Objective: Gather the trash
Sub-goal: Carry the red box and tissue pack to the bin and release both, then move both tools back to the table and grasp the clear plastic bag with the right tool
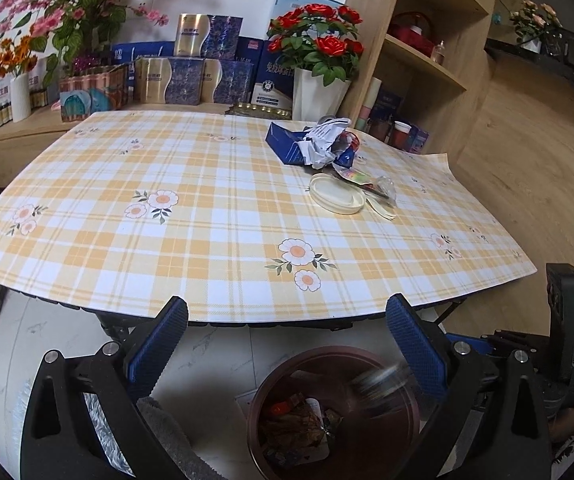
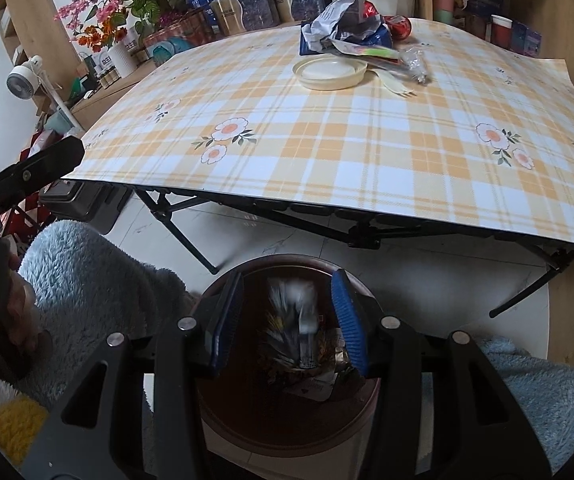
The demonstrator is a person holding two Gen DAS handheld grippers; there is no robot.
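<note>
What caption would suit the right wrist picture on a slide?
Right gripper poised over a brown trash bin as a blurred piece of trash falls between its fingers; more litter waits on the checked tablecloth.

Glossy plaid tablecloth point(image 1: 207, 184), crumpled paper point(image 1: 323, 144), smooth plastic lid point(image 1: 337, 194)

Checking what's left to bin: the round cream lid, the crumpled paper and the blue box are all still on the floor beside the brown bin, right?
Not on the floor. The cream lid, crumpled paper and blue box lie on the checked table, as the left wrist view shows; the brown bin stands on the floor below.
</note>
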